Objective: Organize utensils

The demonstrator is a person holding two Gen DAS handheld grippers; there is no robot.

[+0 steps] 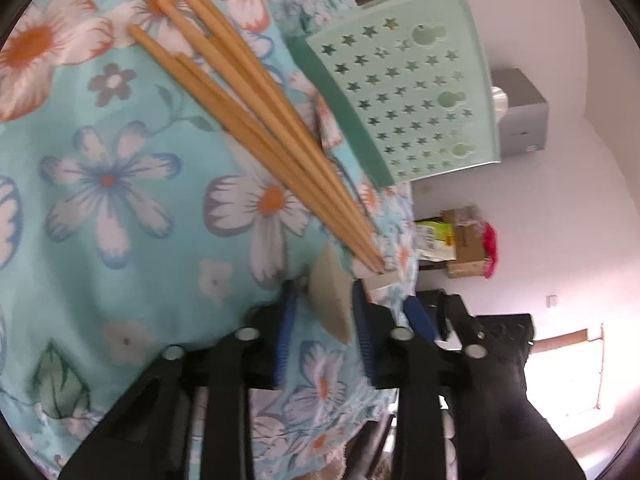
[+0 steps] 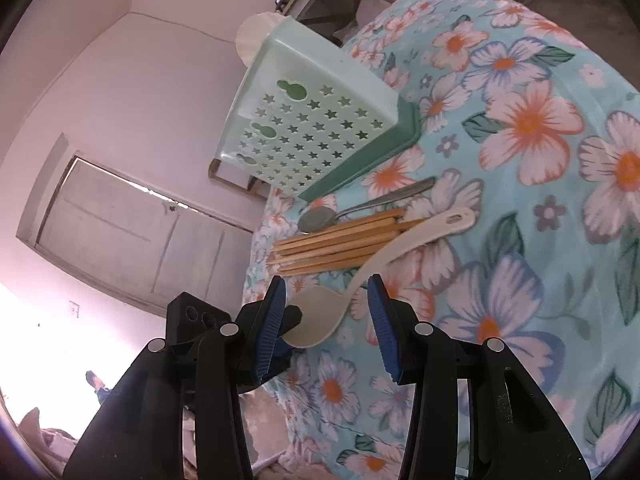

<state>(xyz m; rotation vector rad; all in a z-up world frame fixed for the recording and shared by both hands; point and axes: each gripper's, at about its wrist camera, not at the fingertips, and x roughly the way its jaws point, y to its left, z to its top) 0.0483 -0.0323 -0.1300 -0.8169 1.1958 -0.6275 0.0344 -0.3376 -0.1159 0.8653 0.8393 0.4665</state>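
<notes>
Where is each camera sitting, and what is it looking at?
Left wrist view: sits on the left hand-held gripper, looking along its fingers, which hold the cream spoon, toward the chopsticks and green holder; no hand shows.
Right wrist view: sits on the right hand-held gripper, fingers apart around the spoon's bowl, facing the metal spoon, the holder and a door; the left gripper shows beside it.
Both see the spoon, chopsticks, holder and flowered cloth.
</notes>
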